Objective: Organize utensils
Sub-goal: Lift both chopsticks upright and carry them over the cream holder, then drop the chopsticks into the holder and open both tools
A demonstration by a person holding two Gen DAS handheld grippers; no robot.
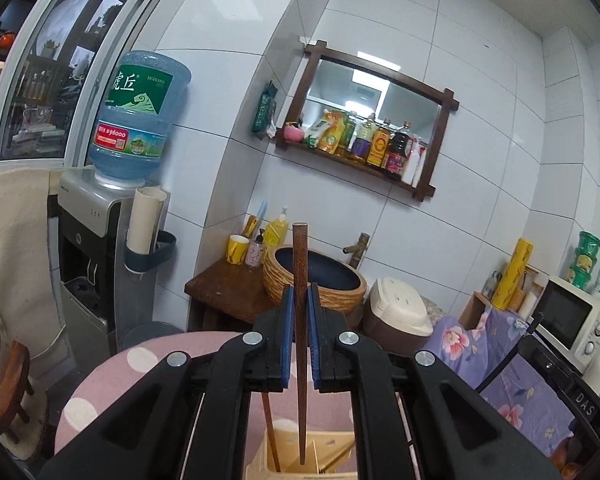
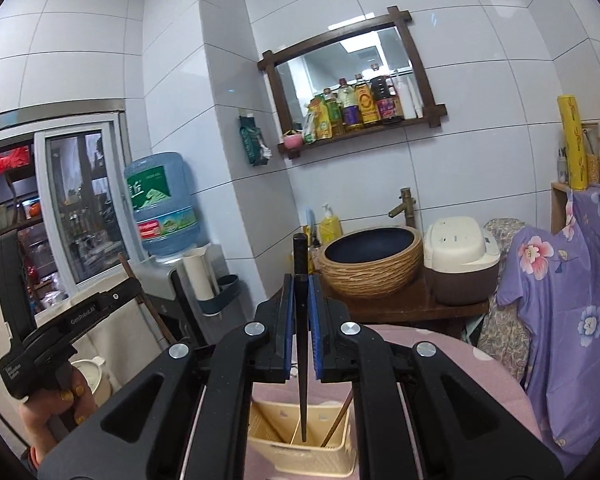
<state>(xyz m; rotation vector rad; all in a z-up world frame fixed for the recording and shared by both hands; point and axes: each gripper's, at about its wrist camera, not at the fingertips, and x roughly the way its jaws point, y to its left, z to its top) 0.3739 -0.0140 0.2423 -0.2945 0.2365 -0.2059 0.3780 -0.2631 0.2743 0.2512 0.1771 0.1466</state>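
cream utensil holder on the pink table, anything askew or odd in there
In the cream plastic utensil holder, one brown wooden chopstick leans diagonally instead of standing upright. Each gripper is clamped on a single upright chopstick over the holder: the left gripper holds a reddish-brown one, the right gripper a black one.

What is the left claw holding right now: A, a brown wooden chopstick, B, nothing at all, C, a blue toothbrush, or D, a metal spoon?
A: the left claw is shut on a brown wooden chopstick, which stands upright between its blue pads above the cream utensil holder.
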